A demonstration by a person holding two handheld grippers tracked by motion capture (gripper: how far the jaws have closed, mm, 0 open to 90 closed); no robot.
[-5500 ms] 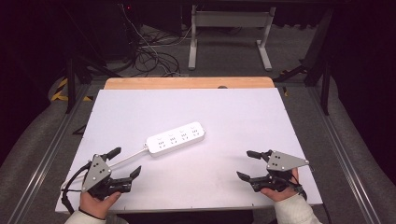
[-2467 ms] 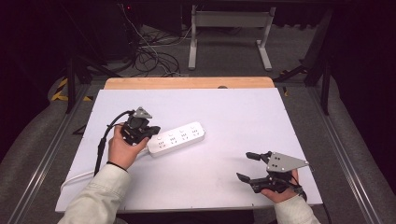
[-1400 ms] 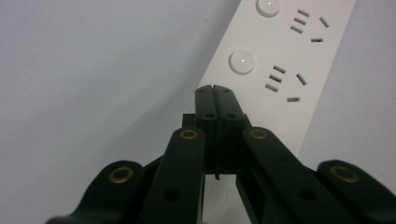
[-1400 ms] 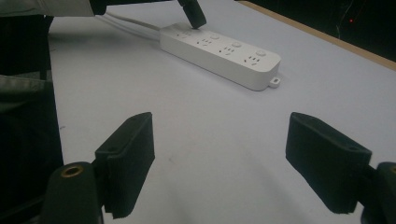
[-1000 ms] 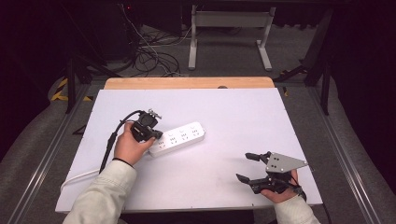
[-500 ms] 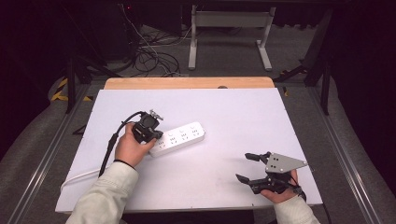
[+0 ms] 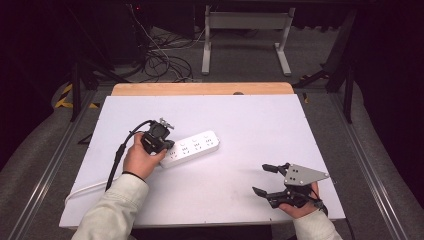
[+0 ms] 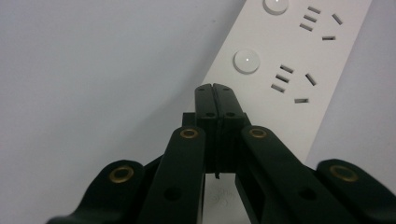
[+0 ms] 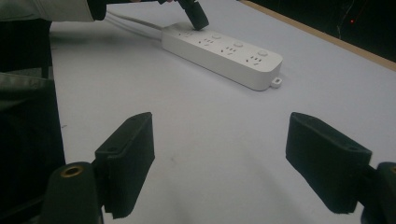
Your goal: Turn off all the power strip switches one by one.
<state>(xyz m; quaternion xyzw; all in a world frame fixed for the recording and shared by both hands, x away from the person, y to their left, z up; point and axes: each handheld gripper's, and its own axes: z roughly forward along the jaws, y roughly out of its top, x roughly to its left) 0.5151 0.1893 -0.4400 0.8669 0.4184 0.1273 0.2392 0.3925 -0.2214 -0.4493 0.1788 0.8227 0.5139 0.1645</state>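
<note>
pressing closed left gripper [image 8: 215, 88] onto white power strip [image 8: 280, 70]; no legible writing.

Bright table, dark surroundings, soft focus

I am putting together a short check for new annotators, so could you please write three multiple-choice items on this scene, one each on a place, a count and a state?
1. Where does the left gripper press on the power strip?
A. at its cable end
B. at its middle
C. at its far end

2. How many round buttons does the power strip show in the left gripper view?
A. none
B. two
C. five

3. How do the right gripper jaws stand?
A. shut on the strip
B. shut with nothing between them
C. open over bare table

Answers: 1 A, the closed tip sits by the white cable. 2 B, two white discs beside the sockets. 3 C, wide apart.
</note>
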